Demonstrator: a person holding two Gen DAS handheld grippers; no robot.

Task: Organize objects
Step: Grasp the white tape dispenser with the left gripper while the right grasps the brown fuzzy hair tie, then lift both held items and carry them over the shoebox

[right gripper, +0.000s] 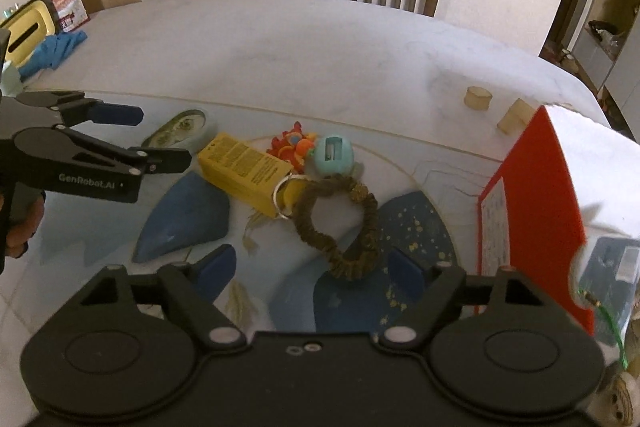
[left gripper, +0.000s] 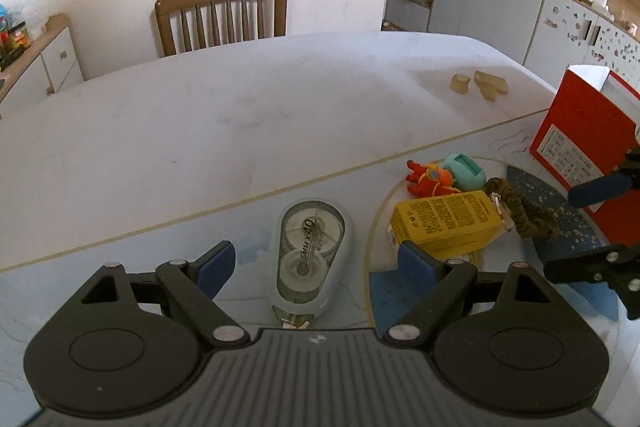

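My left gripper [left gripper: 316, 263] is open, its fingers on either side of a correction tape dispenser [left gripper: 310, 251] lying on the mat, apart from it. To its right lie a yellow box [left gripper: 448, 223], a red and orange toy [left gripper: 430, 179], a teal egg-shaped toy [left gripper: 466, 171] and a brown scrunchie [left gripper: 524, 207]. My right gripper [right gripper: 310, 269] is open and empty, just above the near end of the scrunchie [right gripper: 340, 223]. The yellow box [right gripper: 244, 167], the toys [right gripper: 296, 147] and the left gripper [right gripper: 160, 137] show beyond it.
A red open box [right gripper: 532, 211] stands at the right, also in the left wrist view [left gripper: 580, 143]. Two small beige blocks [left gripper: 478, 85] lie farther back on the white table [left gripper: 240, 115]. A wooden chair [left gripper: 222, 15] stands behind. Blue cloth [right gripper: 56, 49] lies far left.
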